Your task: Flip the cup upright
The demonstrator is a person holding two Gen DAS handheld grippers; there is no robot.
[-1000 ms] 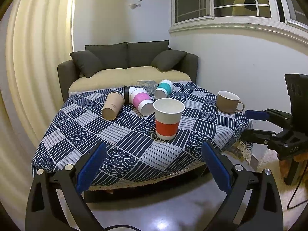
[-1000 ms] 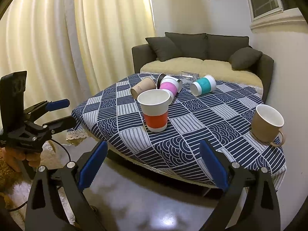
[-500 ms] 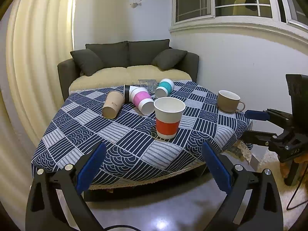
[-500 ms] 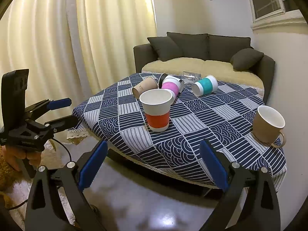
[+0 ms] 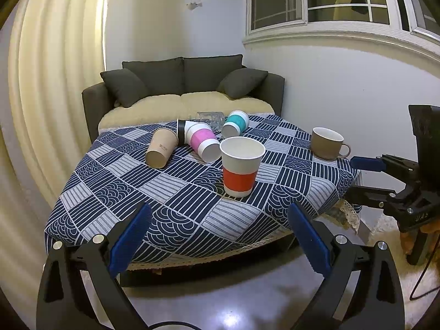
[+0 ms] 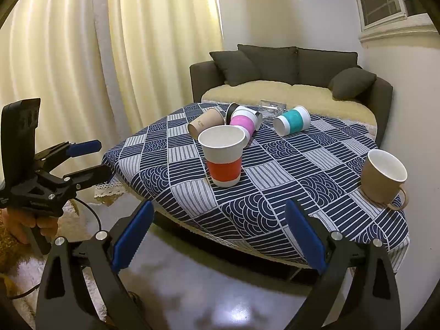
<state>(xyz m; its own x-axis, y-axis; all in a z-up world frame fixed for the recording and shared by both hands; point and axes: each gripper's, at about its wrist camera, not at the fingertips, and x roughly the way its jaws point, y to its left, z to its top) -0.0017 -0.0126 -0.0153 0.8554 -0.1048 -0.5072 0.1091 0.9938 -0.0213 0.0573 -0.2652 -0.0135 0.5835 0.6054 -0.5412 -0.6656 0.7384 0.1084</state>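
A: What is seen of the room?
B: A dark sofa (image 5: 181,82) is set behind a table (image 5: 115,192) covered in a blue patterned cloth.

A: And on the cloth, left to right?
B: A brown paper cup (image 5: 161,151), a black cup (image 5: 181,135) and a pink-banded cup (image 5: 202,141) are laid on their sides. The red-banded cup (image 5: 240,169) is stood upright near the front. A teal cup (image 5: 236,123) lies behind it, and a tan mug (image 5: 327,143) is placed upright at the right.

A: The grippers?
B: The left gripper (image 5: 218,238) is spread wide, nothing held. The right gripper (image 6: 217,233) is likewise spread, clear of the table
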